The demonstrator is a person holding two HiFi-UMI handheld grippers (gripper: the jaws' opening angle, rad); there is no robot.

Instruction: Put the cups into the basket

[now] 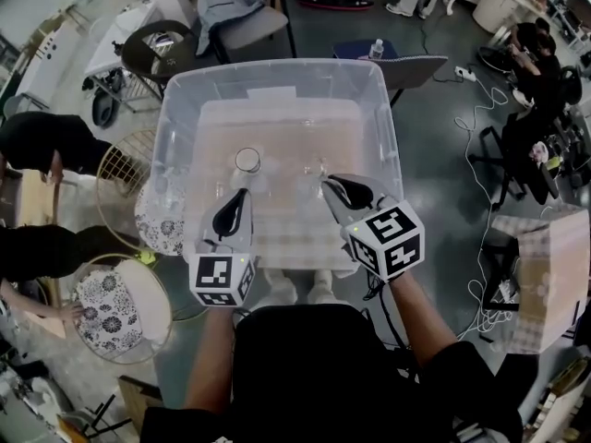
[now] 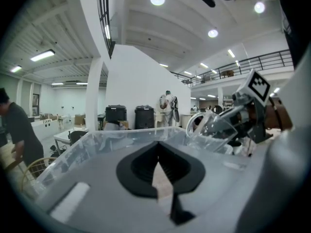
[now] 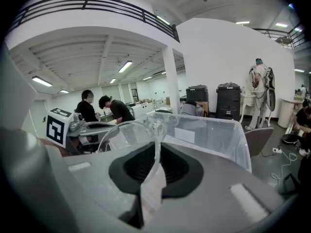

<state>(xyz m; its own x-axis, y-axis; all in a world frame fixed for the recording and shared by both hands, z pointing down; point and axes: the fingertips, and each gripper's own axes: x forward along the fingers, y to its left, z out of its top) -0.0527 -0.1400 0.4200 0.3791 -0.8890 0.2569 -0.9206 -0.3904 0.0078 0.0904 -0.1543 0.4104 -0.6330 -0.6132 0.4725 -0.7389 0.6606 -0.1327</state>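
A large clear plastic bin [image 1: 277,67] serves as the basket, right in front of me. One clear cup [image 1: 247,161] stands upright inside it, just beyond my left gripper [image 1: 242,194], which is shut and empty. My right gripper [image 1: 328,185] is shut on the wall of a second clear cup [image 1: 314,169], held over the bin's inside. The right gripper view shows that cup [image 3: 129,135] with its thin wall pinched between the jaws of the right gripper [image 3: 156,152]. From the left gripper [image 2: 158,161] view, the held cup [image 2: 214,127] hangs at the right above the bin [image 2: 121,132].
Round wire stools [image 1: 125,169] and a patterned cushion [image 1: 106,303] stand left of the bin. A chair [image 1: 245,12] is behind it. A cardboard box [image 1: 540,275] and floor cables lie to the right. People stand at the left and far right.
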